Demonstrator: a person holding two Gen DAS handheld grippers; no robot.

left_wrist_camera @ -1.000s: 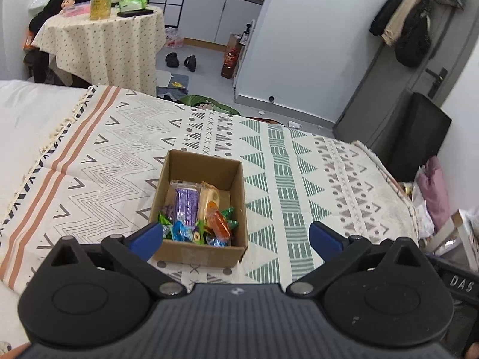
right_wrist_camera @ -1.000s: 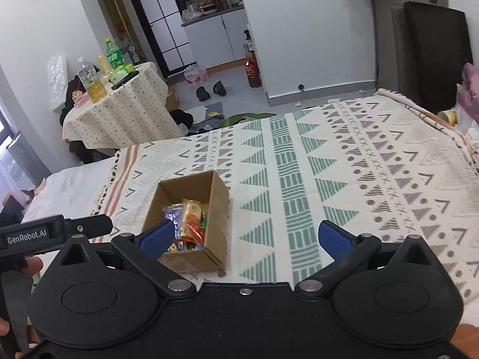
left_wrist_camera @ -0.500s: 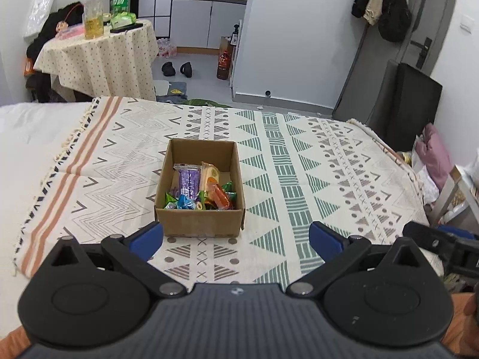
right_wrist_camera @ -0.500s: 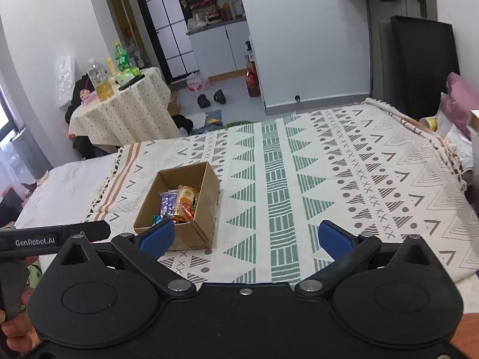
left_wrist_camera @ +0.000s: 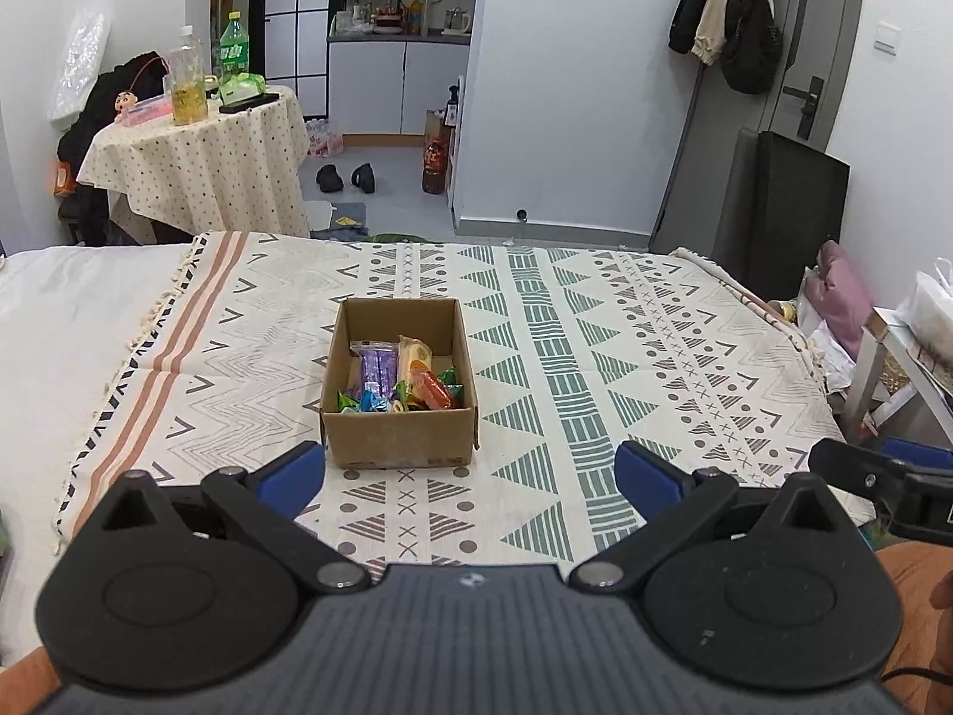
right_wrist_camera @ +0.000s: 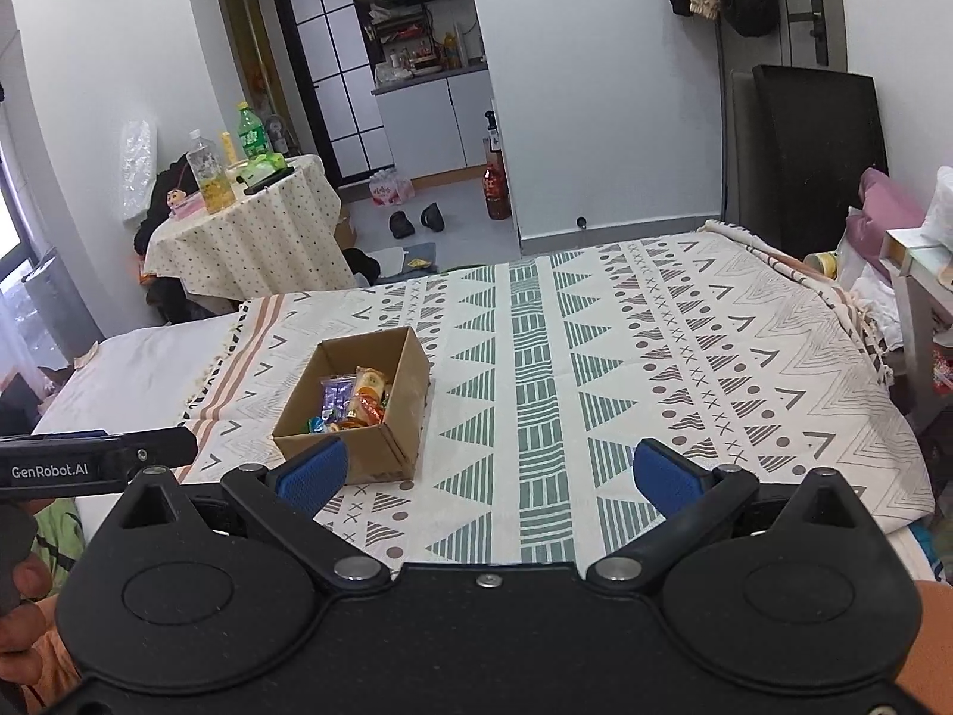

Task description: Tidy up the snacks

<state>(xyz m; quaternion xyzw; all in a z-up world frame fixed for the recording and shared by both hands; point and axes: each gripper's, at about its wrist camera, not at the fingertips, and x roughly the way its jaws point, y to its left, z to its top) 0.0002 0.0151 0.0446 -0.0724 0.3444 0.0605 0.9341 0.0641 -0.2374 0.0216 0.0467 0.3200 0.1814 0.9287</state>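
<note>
An open cardboard box [left_wrist_camera: 398, 438] [right_wrist_camera: 411, 393] sits on the patterned blanket [left_wrist_camera: 595, 369] [right_wrist_camera: 655, 357] over the bed. Inside lie several wrapped snacks: a purple packet [left_wrist_camera: 379, 366] [right_wrist_camera: 335, 398], a yellow-orange packet [left_wrist_camera: 413, 353] [right_wrist_camera: 369, 382], an orange one [left_wrist_camera: 433, 389] and small green and blue candies [left_wrist_camera: 369, 402]. My left gripper [left_wrist_camera: 470, 473] is open, empty, and held back from the box's near side. My right gripper [right_wrist_camera: 488, 476] is open too, empty, with the box ahead of its left fingertip [right_wrist_camera: 313, 472].
Beyond the bed stands a round table [left_wrist_camera: 196, 161] [right_wrist_camera: 250, 226] with bottles, with shoes [left_wrist_camera: 345, 177] on the floor and a black panel [left_wrist_camera: 792, 220] by the door. A white side table [left_wrist_camera: 905, 357] and pink cushion [left_wrist_camera: 840, 298] are at the right. White sheet [left_wrist_camera: 65, 322] lies left.
Both grippers have pulled back and upward from the box, so it looks smaller and farther. Both stay open and empty. The box and snacks have not moved.
</note>
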